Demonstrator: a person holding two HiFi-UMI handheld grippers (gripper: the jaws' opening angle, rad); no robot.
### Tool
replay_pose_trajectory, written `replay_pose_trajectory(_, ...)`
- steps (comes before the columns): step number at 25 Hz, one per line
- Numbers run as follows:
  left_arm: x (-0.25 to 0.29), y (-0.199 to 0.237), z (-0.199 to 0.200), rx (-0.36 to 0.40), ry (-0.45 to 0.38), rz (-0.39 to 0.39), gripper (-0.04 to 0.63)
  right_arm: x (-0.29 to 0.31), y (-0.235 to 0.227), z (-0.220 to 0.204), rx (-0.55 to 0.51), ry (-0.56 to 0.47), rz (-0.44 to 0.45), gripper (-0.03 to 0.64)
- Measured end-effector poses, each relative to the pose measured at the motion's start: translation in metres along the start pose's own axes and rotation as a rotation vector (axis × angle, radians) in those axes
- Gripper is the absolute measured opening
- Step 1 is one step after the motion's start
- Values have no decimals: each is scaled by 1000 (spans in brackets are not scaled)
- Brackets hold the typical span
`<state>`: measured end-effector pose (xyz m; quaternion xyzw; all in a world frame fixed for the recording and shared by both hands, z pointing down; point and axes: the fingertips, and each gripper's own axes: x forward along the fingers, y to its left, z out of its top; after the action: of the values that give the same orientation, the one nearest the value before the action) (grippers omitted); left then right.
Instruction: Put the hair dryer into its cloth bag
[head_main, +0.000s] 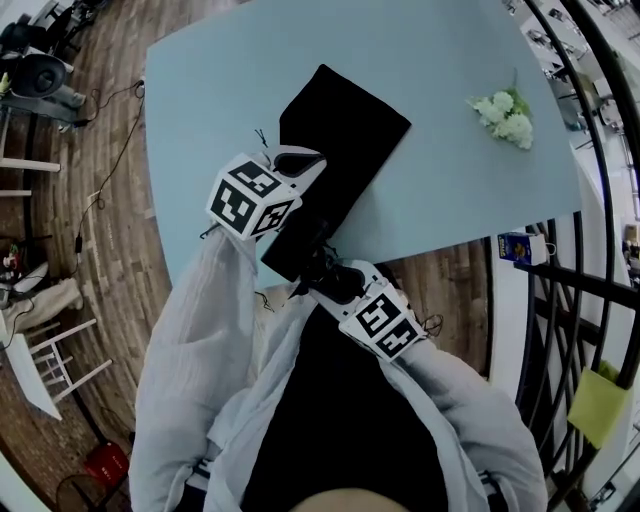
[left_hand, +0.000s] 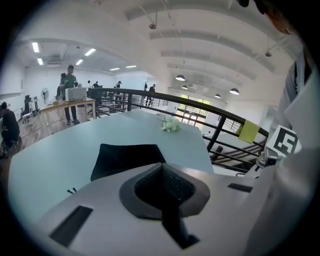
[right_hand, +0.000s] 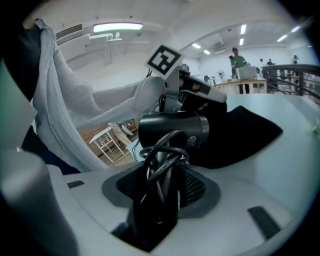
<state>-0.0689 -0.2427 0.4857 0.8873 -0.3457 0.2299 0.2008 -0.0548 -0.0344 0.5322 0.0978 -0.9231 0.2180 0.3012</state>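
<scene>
From the head view, a pale blue table (head_main: 450, 200) carries a flat black cloth bag (head_main: 340, 130). The bag lies slantwise, with one end toward the middle of the table and the other reaching the near edge. A small bunch of white flowers (head_main: 505, 115) lies near the right edge, well apart from the bag. The left gripper (head_main: 297, 160), white with a square-marker cube, has its tip over the bag's left long side. Whether it touches the cloth cannot be told here. The right gripper (head_main: 325, 272) sits at the bag's near end by the near table edge, where its dark load is hard to pick out against the cloth.

In the left gripper view, the jaws are pressed together with nothing seen between them. Beyond them the bag (left_hand: 125, 157) lies flat on the table, and the flowers (left_hand: 170, 125) are farther off toward the far edge.

In the right gripper view, the jaws stand partly apart, clamped on the handle of a black hair dryer (right_hand: 172, 131). Its black cord (right_hand: 162, 155) is looped round the handle. The dryer stands upright between the pads with its barrel lying crosswise above them, outside the bag (right_hand: 240, 132), which lies just behind it. The left gripper's marker cube shows above the barrel.
</scene>
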Motion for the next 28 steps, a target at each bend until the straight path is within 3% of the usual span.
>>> replay_pose_trajectory(3, -4, -12, 14, 45, 4, -22, 17, 13, -4, -5, 29, 12, 12, 199)
replay_pose_trajectory(7, -16, -14, 19, 79, 14, -13, 17, 23, -24, -8, 73, 15, -34, 199)
replay_pose_trajectory(14, -37, -3, -12, 0, 46, 12, 17, 15, -75, -12, 154, 4, -172, 199)
replay_pose_trajectory(22, -28, -65, -28, -225, -13, -180, 17, -12, -129, -13, 310, -72, -328, 199)
replay_pose_trajectory(28, -22, -140, -19, -253, -31, -381, 17, -25, -160, 5, 470, -193, -405, 199)
